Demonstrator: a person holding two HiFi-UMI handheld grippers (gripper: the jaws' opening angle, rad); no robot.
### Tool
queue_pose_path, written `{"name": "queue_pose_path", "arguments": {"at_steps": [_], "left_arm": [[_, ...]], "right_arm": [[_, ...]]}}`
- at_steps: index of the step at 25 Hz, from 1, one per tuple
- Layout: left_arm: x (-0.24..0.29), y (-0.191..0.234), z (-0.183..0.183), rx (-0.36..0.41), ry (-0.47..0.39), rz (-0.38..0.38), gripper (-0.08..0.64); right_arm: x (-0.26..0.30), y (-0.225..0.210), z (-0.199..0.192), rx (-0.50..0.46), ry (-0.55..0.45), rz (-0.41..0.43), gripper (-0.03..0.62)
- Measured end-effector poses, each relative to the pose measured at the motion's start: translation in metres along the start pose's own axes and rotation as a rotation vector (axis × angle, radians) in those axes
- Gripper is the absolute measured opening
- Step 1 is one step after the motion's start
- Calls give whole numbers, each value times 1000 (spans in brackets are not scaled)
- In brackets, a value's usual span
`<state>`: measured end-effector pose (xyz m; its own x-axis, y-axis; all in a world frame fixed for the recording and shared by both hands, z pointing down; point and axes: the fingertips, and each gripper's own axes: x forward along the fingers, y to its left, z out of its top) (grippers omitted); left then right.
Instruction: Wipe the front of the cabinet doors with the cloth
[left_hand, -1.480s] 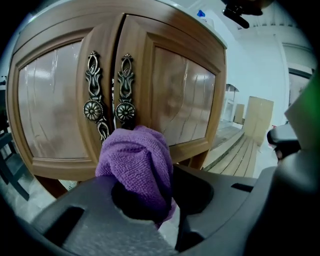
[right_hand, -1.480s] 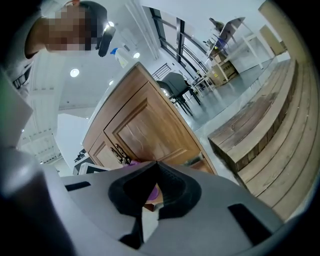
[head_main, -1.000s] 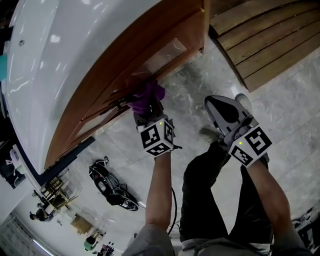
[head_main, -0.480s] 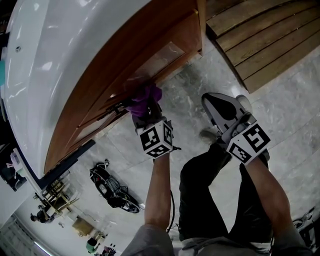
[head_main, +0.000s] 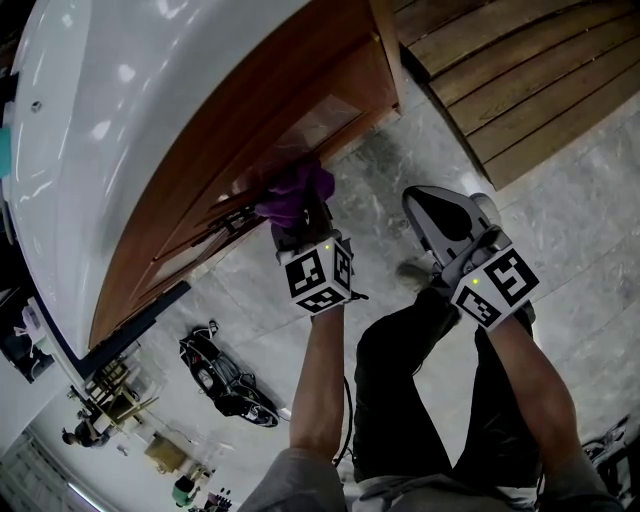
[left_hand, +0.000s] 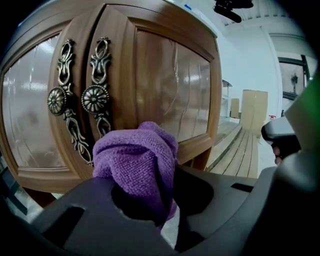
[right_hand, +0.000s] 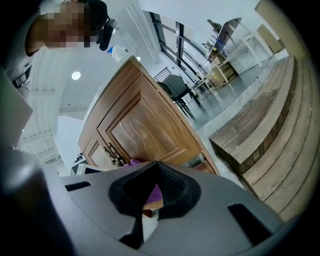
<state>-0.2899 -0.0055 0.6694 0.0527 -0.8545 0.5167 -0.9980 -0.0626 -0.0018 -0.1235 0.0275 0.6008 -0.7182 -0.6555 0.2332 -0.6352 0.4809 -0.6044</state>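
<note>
While the task stands at the wiping step, the left gripper (head_main: 298, 222) has its jaws pinched on a bunched purple cloth (left_hand: 137, 160), which juts forward past the jaw tips. Cloth position: at the cabinet doors (left_hand: 165, 85), low on the front, just below and to the right of the two ornate metal handles (left_hand: 95, 100) at the centre seam; it appears to touch the wood, though the contact itself cannot be made out. Door front: upright, panels running up and out to both sides from the cloth, so the unwiped reach lies above and sideways of the jaws. Right gripper (head_main: 432, 215): jaws pressed together on nothing, held over the stone floor (head_main: 400, 170), well apart from the doors. The left gripper is the nearer. Judgement: the coming stroke belongs to the left alone.
</note>
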Motion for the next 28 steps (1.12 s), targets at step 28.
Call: {"name": "queue_pose_path", "arguments": {"at_steps": [28], "left_arm": [[41,-96,30,25,13,-96,72]], "right_arm": [[-39,-57,36,69,-59,-61,9]]}}
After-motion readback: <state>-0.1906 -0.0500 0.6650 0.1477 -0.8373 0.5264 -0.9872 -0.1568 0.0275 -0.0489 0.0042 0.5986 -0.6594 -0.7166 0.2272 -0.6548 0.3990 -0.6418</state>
